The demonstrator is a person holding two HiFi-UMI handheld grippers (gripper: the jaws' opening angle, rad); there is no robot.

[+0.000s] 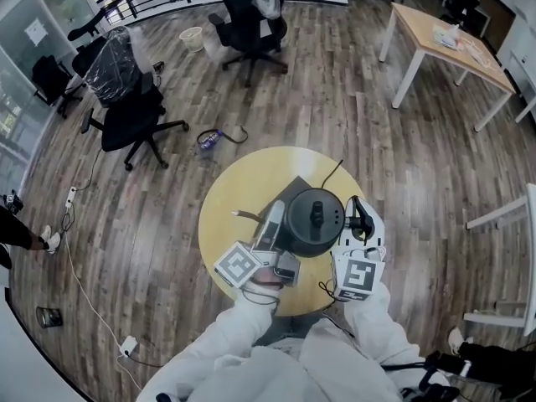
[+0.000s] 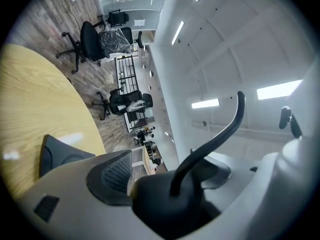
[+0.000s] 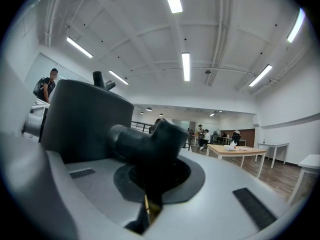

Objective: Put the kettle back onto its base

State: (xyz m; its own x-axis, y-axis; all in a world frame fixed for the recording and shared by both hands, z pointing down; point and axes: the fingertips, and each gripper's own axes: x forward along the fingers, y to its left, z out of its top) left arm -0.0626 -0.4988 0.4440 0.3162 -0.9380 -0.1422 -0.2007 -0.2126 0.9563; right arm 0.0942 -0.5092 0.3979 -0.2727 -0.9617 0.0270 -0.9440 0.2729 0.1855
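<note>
In the head view the black kettle (image 1: 314, 222), round with a lid knob, is over the round yellow table (image 1: 224, 203). Its flat black base (image 1: 293, 188) lies just beyond it, partly covered, with a cord (image 1: 334, 171) running off the far edge. My right gripper (image 1: 358, 224) is shut on the kettle's black handle (image 3: 150, 144), at the kettle's right. My left gripper (image 1: 272, 224) is at the kettle's left, shut on a black part (image 2: 167, 196) from which a thin curved neck (image 2: 220, 134) rises. The base (image 2: 60, 156) also shows on the table in the left gripper view.
Black office chairs (image 1: 134, 115) (image 1: 247, 23) stand on the wooden floor beyond the table. A bottle with a cable (image 1: 211, 139) lies on the floor close to the table. A wooden desk (image 1: 444, 44) is at the far right and a white bin (image 1: 192, 38) at the back.
</note>
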